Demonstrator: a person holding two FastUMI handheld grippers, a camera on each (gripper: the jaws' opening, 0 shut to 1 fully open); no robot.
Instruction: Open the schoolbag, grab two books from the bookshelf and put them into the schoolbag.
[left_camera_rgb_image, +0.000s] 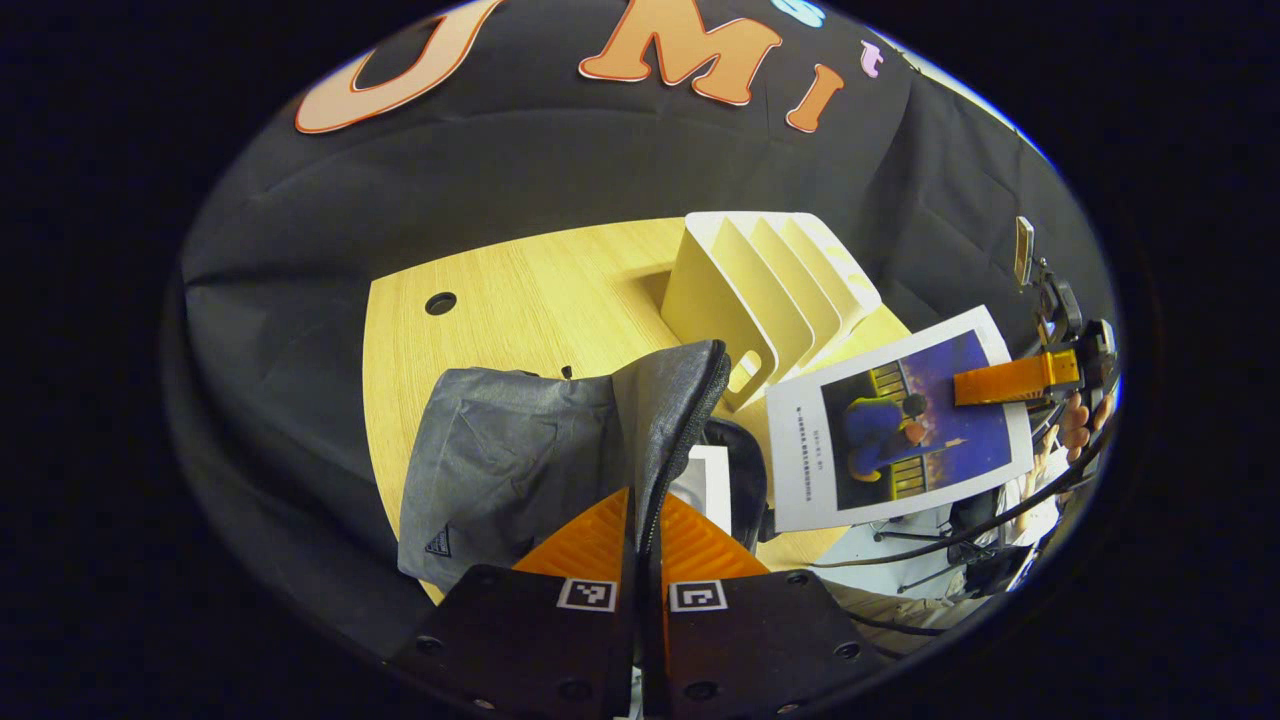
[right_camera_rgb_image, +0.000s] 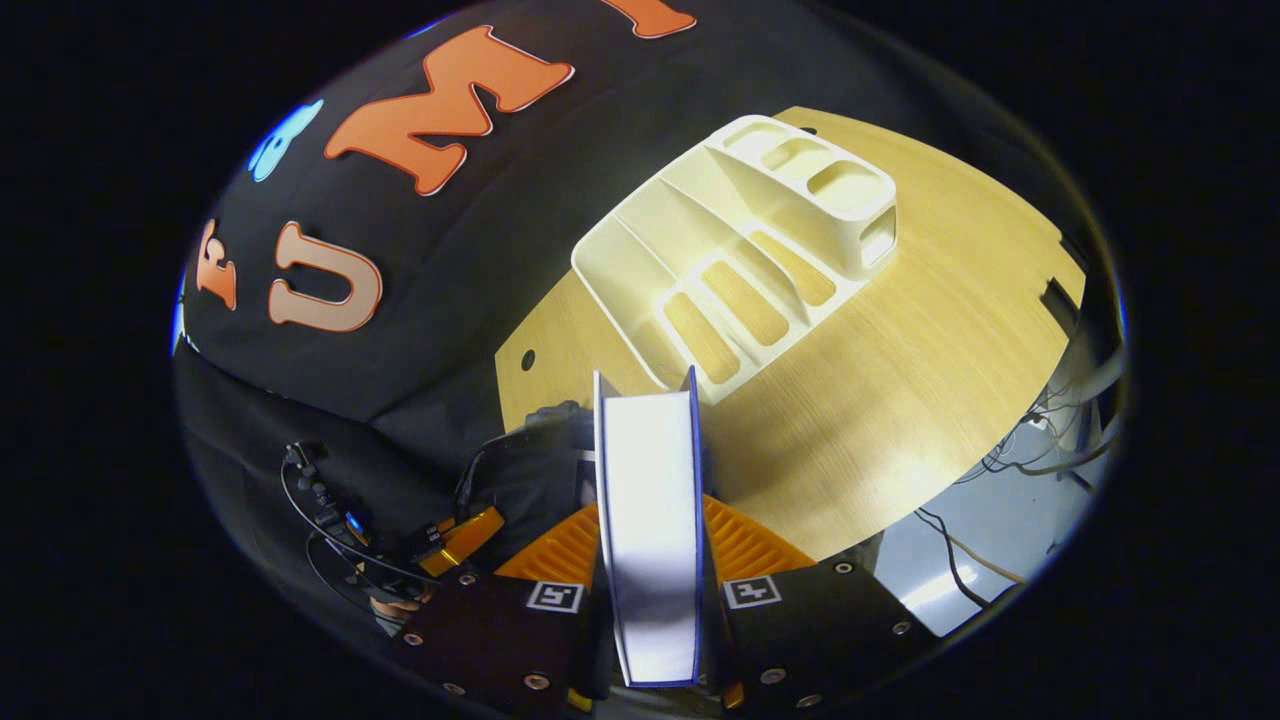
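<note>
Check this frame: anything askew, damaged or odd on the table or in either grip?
Nothing stands out. The left hand-held gripper pinches the grey schoolbag at its zipper edge, holding it open. The right hand-held gripper clamps a book by its covers, intact. The cream bookshelf sits on the wooden table, its slots empty.

Background stuff: there's a light wooden table (left_camera_rgb_image: 520, 300) with a small round hole (left_camera_rgb_image: 440, 302) near its far edge, and it's got a notch cut into one side (right_camera_rgb_image: 1058, 292). Black cloth (left_camera_rgb_image: 560, 160) hangs behind it as the wall. Off the table's edge, a tangle of cables (right_camera_rgb_image: 1040, 450) dangles over a shiny pale floor (right_camera_rgb_image: 950, 570).
</note>
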